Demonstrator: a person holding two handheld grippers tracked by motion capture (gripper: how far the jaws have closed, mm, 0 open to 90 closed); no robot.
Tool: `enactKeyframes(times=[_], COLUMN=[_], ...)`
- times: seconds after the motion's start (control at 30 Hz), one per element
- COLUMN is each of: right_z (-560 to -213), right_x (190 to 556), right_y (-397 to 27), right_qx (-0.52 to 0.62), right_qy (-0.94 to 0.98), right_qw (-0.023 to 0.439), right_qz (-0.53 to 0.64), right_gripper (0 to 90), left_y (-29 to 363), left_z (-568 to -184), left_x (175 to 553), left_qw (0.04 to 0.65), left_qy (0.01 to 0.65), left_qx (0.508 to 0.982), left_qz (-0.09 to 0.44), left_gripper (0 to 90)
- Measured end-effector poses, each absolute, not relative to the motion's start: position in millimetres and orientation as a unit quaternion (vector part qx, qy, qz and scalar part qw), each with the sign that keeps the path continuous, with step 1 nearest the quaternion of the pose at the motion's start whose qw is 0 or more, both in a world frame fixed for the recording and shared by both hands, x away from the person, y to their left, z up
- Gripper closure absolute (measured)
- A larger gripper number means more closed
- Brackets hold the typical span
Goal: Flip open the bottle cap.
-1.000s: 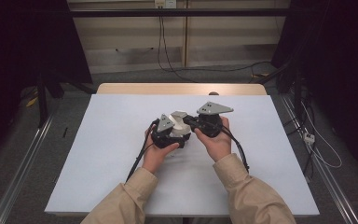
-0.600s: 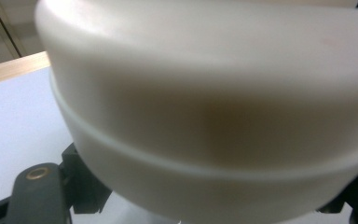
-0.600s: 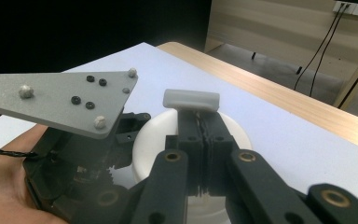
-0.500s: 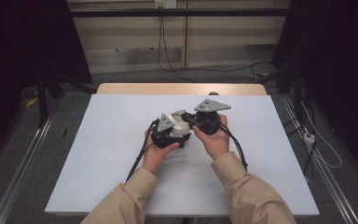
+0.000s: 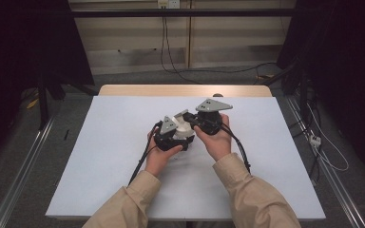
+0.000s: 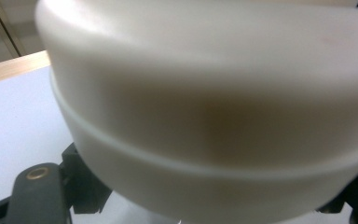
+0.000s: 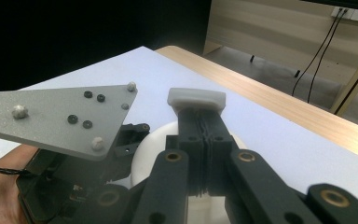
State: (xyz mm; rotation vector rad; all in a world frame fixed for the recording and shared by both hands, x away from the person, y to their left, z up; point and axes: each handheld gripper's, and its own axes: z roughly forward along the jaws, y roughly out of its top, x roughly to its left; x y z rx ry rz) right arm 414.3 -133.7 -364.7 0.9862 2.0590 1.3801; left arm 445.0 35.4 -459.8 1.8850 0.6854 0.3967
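Your left claw [image 5: 183, 130] grips the white cup [image 5: 184, 127] above the counter [image 5: 114, 142]; your right claw [image 7: 196, 100] is clenched, touching it.

The white bowl [image 6: 205, 116] at the frame's middle looks like smooth, slightly glossy plastic. The grippers' jaws are matt black ribbed plastic with brass-coloured pins. The three-cornered plate [image 7: 60, 116] at left is grainy grey metal. The table [image 5: 123, 123] has a matt white top with a wooden edge.
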Motion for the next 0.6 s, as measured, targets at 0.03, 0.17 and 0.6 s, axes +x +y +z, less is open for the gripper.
enactKeyframes(times=[0.03,0.17,0.6], right_z=[-364.6,-365.8,-367.0], right_x=[414.5,415.8,421.3], right_y=[-133.5,-132.3,-124.6], right_qx=[0.359,0.36,0.353], right_qy=[0.75,0.752,0.759], right_qw=[0.236,0.237,0.239], right_qz=[0.503,0.499,0.491], right_gripper=[88.6,88.5,88.5], left_y=[35.4,35.4,35.2], left_z=[-459.8,-459.7,-459.6], left_x=[445.1,445.2,444.9], left_qw=[0.522,0.521,0.52], left_qy=[0.286,0.285,0.286], left_qx=[0.787,0.788,0.788], left_qz=[0.165,0.166,0.166], left_gripper=[18.9,18.9,18.9])
